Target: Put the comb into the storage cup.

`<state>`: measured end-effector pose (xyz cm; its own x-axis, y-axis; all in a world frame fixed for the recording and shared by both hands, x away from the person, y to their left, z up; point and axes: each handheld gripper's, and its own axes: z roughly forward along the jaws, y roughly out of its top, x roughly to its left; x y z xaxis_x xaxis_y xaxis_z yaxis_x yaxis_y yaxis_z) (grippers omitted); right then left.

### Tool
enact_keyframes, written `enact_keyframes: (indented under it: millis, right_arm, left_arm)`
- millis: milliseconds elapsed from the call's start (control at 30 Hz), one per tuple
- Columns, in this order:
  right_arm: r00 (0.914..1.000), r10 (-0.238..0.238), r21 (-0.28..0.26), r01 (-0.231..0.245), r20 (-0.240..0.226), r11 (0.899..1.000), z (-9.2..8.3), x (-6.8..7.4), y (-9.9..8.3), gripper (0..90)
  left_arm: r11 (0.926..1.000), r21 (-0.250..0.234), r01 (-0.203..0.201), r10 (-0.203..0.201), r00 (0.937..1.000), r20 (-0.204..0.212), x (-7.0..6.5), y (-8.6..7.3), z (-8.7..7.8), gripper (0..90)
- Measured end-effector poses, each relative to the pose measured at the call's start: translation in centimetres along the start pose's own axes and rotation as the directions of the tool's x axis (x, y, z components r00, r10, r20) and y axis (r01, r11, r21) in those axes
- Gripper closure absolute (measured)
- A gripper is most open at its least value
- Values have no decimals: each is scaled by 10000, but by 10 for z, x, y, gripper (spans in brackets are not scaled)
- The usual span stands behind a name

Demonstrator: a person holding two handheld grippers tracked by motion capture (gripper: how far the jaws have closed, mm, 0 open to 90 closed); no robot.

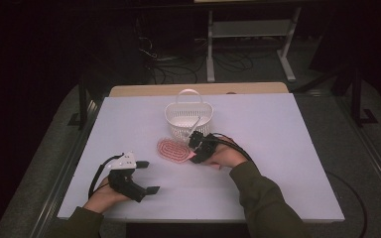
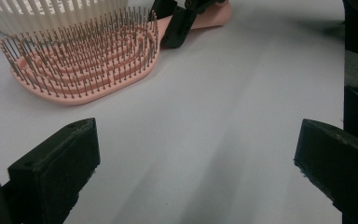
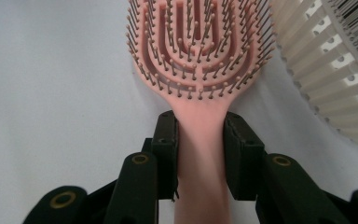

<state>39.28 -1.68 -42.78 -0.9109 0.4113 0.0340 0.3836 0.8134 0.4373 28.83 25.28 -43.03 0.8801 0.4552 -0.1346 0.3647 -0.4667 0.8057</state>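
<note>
White table [image 1: 278,168]: right tongs [image 3: 200,154] cover the hairbrush [image 3: 198,51] handle.

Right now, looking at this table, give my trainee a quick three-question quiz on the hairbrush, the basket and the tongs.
1. True or false: the right tongs are clamped on the handle of the pink hairbrush.
2. Multiple choice: the hairbrush's bristles face A) up, B) down, C) sideways.
3. What stands just beyond the hairbrush on the table, and what do the left tongs hold?

Key: 1 true. 2 A. 3 the white slatted basket; nothing, their jaws stand open.
</note>
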Motion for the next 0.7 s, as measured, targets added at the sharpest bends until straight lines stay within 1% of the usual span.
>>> enact_keyframes:
  millis: [167, 267, 433, 700]
  right_arm:
    - [9998, -94, 96, 92, 152, 9999, 0, 2, 1, 690]
    - [9999, 38, 168, -40, 115, 9999, 0, 1, 2, 691]
    - [9999, 92, 334, -96, 125, 9994, 0, 2, 5, 693]
    - [10000, -19, 403, 15, 79, 9992, -3, 2, 2, 693]
  left_arm:
    - [10000, 16, -8, 8, 10000, 6, 0, 0, 0, 0]
    - [10000, 19, -7, 7, 10000, -4, 0, 0, 0, 0]
    - [10000, 24, 12, -12, 10000, -9, 1, 0, 0, 0]
    - [10000, 11, 29, -29, 10000, -16, 1, -1, 0, 0]
